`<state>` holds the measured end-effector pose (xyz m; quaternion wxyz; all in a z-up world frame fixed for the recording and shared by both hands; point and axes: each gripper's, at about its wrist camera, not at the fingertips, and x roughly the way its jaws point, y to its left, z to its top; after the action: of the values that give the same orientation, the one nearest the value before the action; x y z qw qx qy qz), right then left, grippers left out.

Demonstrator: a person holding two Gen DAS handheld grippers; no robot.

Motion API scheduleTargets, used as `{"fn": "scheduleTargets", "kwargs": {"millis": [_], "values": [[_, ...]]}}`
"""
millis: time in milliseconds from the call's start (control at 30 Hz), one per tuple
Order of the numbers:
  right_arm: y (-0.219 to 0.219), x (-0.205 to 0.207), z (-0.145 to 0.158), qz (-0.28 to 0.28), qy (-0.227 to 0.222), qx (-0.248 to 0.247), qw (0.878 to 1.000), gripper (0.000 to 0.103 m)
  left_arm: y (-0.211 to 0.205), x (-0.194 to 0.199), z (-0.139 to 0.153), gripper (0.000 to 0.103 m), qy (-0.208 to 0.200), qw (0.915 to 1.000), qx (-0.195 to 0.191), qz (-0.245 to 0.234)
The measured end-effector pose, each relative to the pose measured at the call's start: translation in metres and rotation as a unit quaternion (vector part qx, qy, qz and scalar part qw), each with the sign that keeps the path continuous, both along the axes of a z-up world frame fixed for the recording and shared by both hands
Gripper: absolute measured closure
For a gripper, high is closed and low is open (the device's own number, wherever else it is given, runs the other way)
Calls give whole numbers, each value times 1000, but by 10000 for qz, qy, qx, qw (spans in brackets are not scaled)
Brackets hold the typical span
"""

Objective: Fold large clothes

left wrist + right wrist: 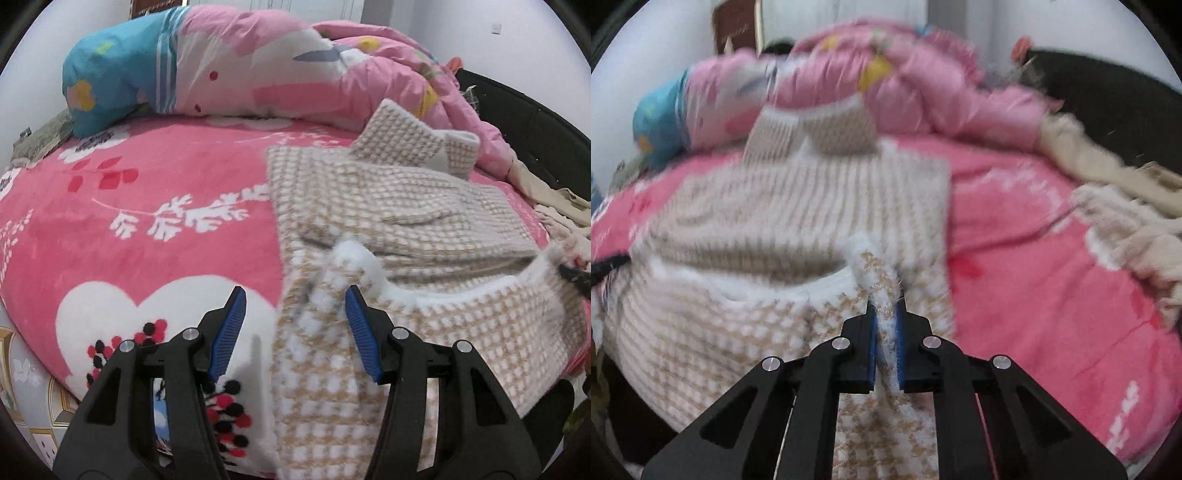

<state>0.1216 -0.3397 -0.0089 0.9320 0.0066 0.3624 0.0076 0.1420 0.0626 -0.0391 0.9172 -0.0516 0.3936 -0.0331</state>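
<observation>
— How is the garment looking?
— The beige-and-white checked fleecy garment [388, 229] is lying rumpled on the pink flowered bed blanket [147, 206], hem lifting.
— And the tools?
— The right hand-held gripper [885, 325] is pinching the hem; the left hand-held gripper [295, 317] is gaping half-wide over it, gripping nothing.
— Around it?
— A bunched pink-and-blue quilt [229, 66] is crowding behind.

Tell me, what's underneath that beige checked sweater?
The beige checked sweater lies on a pink flowered blanket that shows all around it. Whatever lies directly beneath the knit is covered.
</observation>
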Motion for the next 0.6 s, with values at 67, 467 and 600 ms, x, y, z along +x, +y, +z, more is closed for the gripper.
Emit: {"fn": "scheduleTargets", "kwargs": {"millis": [67,467,600], "values": [[-11,4,-2,-102,57,271,9996,95,0,6,-4,59,46,10000,-60,-33],[-22,21,8,-168,-319,382,9986,95,0,6,15,97,-294,9990,-318,-55],[-19,50,-38,-201,139,88,9997,95,-4,27,-5,96,-29,9994,-353,11]]}}
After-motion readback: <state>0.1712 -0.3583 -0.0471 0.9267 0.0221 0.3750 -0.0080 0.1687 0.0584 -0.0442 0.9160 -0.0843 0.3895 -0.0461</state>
